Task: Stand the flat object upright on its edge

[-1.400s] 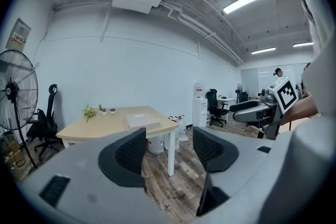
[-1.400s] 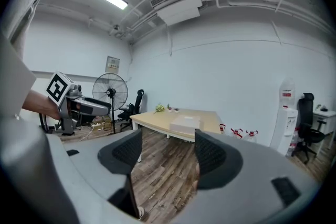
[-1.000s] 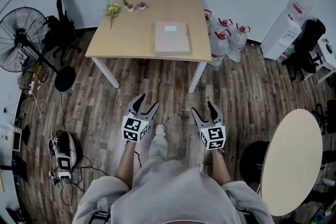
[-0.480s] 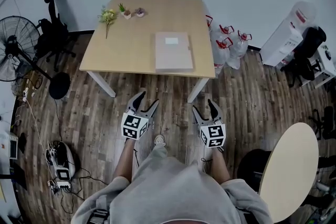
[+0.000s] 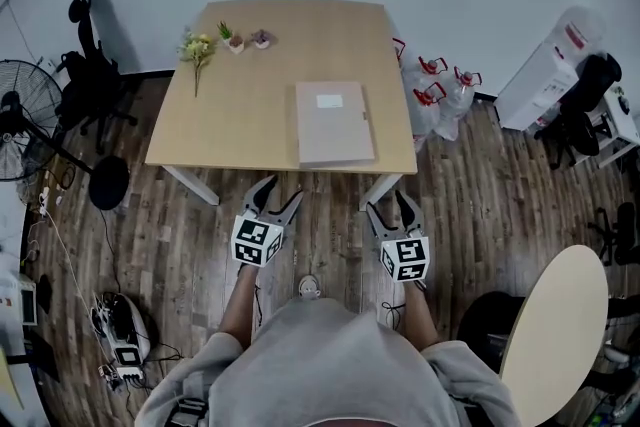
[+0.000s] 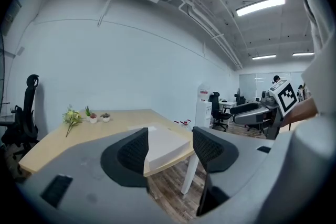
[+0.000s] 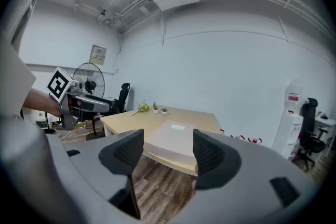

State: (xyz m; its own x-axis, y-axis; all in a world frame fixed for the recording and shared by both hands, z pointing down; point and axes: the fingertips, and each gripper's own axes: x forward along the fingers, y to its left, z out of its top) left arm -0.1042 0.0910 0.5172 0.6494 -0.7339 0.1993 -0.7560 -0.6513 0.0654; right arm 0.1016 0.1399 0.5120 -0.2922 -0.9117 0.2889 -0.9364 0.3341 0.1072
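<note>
**Step in hand: approach.** No contact has been made with the workpiece.

**Workpiece.** The flat box (image 5: 334, 123) lies on its broad face on the table (image 5: 250, 115), just right of centre in the head view. Its near edge is close to the table's near edge. A pale label sits on its top face, toward the far end. A flower sprig (image 5: 197, 48) and two small pots (image 5: 248, 39) stand at the table's far left corner, well apart from the box.

**Grippers.** The left gripper (image 5: 282, 193) and the right gripper (image 5: 388, 205) are held side by side below centre of the head view, over the wooden floor (image 5: 330, 225), just short of the table's near edge. Each gripper view shows its jaws spread with nothing between the pads. The box appears only in the background, framed in the gap. Both grippers are released and empty.

**Next move (judged).**
1. Bring both grippers over the table to the box.
2. Get a jaw under one long edge. A low, flat box offers little to pinch from above.
3. Brace the opposite edge with the other gripper so that the box pivots rather than slides.

**Caution.** The box sits near the table edge, so a push toward the person may carry it off.
</note>
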